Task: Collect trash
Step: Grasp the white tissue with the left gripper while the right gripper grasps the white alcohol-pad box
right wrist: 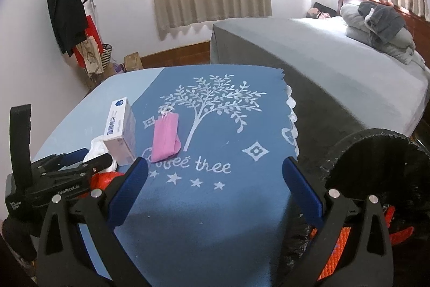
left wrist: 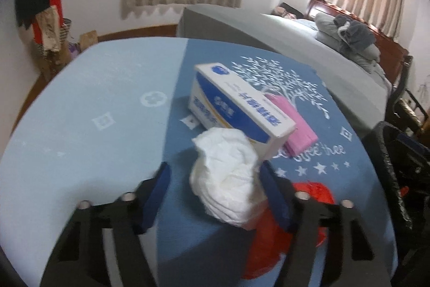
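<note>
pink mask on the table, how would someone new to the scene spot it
Find the blue tablecloth with the white tree print. Left of the trunk lies the pink mask, flat beside a white and blue box. It is the only pink thing there.

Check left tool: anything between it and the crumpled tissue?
Nothing visible. The crumpled tissue already sits between the left tool's open fingers, nearer the right one. The box touches the tissue's far side, behind it.

A: cloth (right wrist: pixel 215 206) is blue with a white tree and stars, right?
B: yep. Pink mask (right wrist: pixel 165 137), white tissue (left wrist: pixel 228 176), blue-and-white box (left wrist: pixel 236 109), red bag (left wrist: pixel 317 192).
</note>
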`<state>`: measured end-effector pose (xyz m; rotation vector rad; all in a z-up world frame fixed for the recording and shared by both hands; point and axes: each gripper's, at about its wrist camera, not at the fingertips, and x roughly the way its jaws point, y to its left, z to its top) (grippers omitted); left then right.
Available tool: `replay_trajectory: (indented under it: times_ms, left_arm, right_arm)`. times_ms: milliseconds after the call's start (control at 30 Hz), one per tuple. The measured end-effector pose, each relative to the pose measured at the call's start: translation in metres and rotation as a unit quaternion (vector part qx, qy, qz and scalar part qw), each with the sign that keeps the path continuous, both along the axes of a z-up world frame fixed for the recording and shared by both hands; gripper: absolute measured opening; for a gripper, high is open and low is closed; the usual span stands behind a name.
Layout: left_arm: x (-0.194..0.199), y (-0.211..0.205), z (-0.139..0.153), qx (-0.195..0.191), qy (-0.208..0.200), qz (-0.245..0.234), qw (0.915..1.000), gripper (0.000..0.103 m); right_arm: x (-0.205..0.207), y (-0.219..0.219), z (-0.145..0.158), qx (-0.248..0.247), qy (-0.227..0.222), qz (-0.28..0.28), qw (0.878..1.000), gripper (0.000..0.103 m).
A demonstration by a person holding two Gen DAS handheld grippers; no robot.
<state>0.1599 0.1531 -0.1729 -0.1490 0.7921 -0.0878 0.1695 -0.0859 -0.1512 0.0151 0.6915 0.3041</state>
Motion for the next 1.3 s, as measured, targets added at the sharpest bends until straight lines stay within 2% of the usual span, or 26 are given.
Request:
replay_trajectory:
  times_ms: [33,67,233,433,700,1000,1300]
  left_arm:
    - [0.000,-0.001,0.000,-0.004,0.001,-0.006,1.0000,0.047]
    - [0.000,-0.002,-0.001,-0.010,0.001,-0.013,0.9999,0.043]
    - [-0.004,-0.002,0.003,-0.016,-0.008,-0.010,0.9998,0.036]
    - [-0.010,0.008,0.019,-0.010,-0.032,0.011,0.9994,0.035]
    - [-0.008,0.027,0.032,0.020,-0.046,0.044,0.9978,0.035]
    - [-0.011,0.047,0.032,0.045,-0.053,0.065,0.9955,0.035]
    - [-0.014,0.068,0.026,0.050,-0.047,0.087,0.9939,0.035]
  right_arm:
    - [0.000,0.000,-0.001,0.000,0.001,0.000,1.000,0.097]
    - [0.001,0.001,-0.001,-0.001,0.002,0.001,1.000,0.097]
    - [0.001,0.002,-0.002,-0.001,0.002,0.002,1.000,0.097]
    - [0.009,0.010,-0.001,0.001,-0.001,0.005,1.000,0.097]
    - [0.020,0.026,0.008,0.009,-0.012,0.019,1.000,0.097]
    - [0.030,0.057,0.013,0.018,-0.016,0.044,0.999,0.097]
    - [0.041,0.089,0.009,0.019,-0.007,0.074,0.997,0.097]
